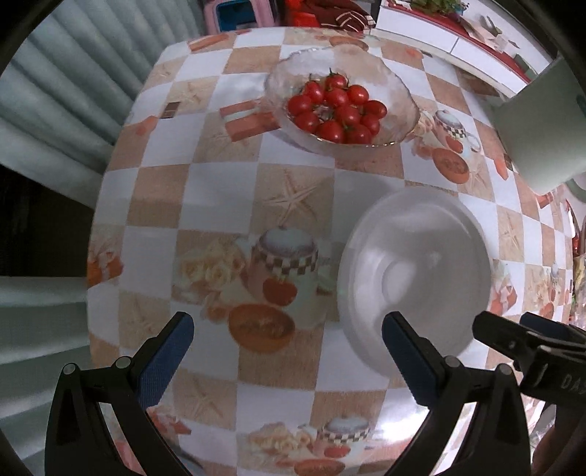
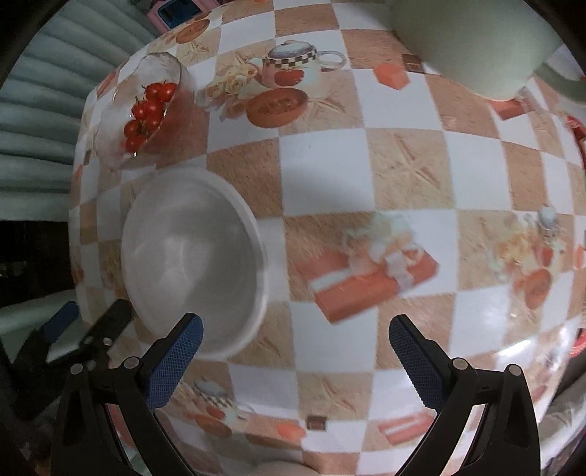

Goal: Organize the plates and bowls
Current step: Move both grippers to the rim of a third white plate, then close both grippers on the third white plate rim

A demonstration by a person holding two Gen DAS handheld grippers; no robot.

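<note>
A white empty bowl point(image 1: 414, 271) sits on the checkered tablecloth, right of centre in the left wrist view and at the left in the right wrist view point(image 2: 194, 256). A clear glass bowl of cherry tomatoes point(image 1: 340, 102) stands farther back; it also shows at the upper left in the right wrist view point(image 2: 146, 110). My left gripper point(image 1: 289, 362) is open and empty, its right finger just in front of the white bowl. My right gripper point(image 2: 296, 362) is open and empty, its left finger over the white bowl's near rim. The right gripper's fingers point(image 1: 527, 340) show in the left wrist view.
A pale green dish point(image 2: 472, 40) stands at the table's far right, also at the right edge of the left wrist view point(image 1: 542, 131). Grey curtains point(image 1: 73, 95) hang beyond the table's left edge. A white counter point(image 1: 439, 33) lies behind.
</note>
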